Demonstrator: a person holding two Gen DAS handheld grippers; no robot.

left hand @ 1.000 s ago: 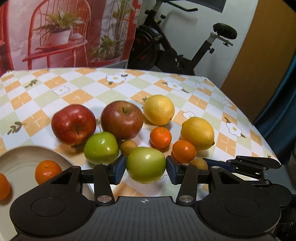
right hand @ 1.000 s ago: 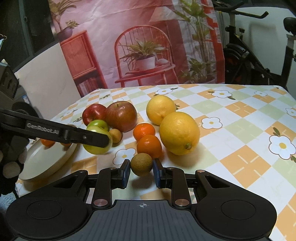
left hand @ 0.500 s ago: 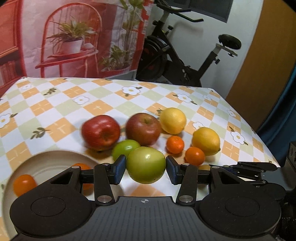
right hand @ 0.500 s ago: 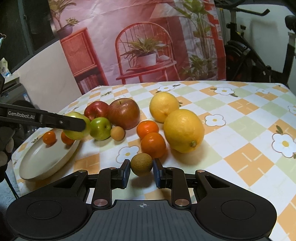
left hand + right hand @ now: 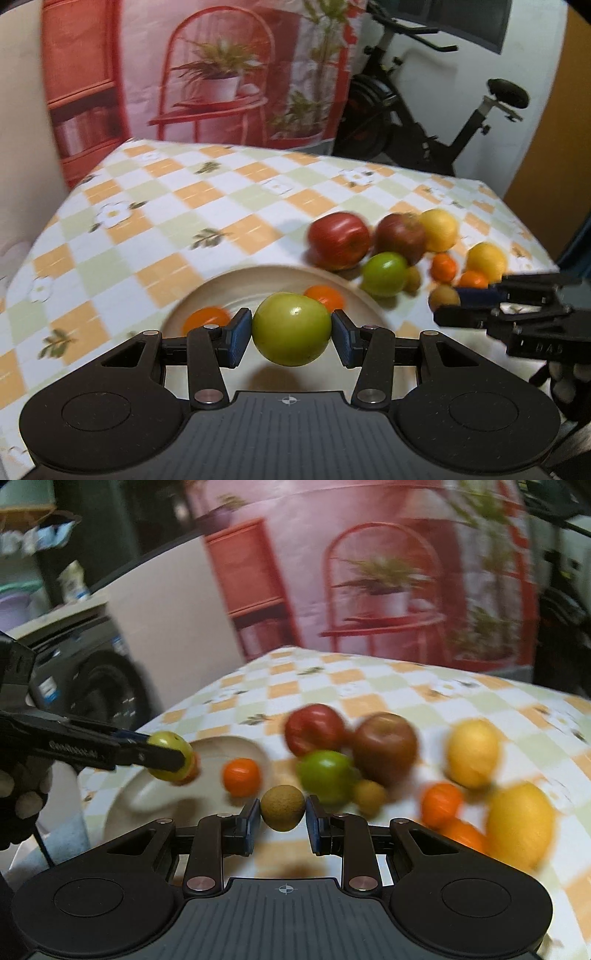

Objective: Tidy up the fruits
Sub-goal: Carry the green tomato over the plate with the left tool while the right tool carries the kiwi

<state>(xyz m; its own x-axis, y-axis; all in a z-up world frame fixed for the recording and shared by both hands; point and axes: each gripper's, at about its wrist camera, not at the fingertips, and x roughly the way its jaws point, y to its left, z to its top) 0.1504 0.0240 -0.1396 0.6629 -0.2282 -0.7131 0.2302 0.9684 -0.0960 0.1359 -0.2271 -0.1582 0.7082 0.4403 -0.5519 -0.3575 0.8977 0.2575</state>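
I am holding a green apple (image 5: 291,329) clenched in the left gripper (image 5: 291,334) at lower centre, over the plate (image 5: 236,284); the right gripper (image 5: 283,818) is gripping a small brown fruit (image 5: 283,807). I should lower each gently before releasing.

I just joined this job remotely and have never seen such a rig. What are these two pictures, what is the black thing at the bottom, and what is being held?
Each picture comes from a camera on a hand-held two-finger gripper, looking along its fingers; the black shape is the gripper's own body. No robot arm: a person carries both. The left gripper is clamped on a green apple above a cream plate holding two small oranges. The right gripper is clamped on a small brown fruit. On the checked tablecloth lie red apples, another green apple, lemons and more oranges.
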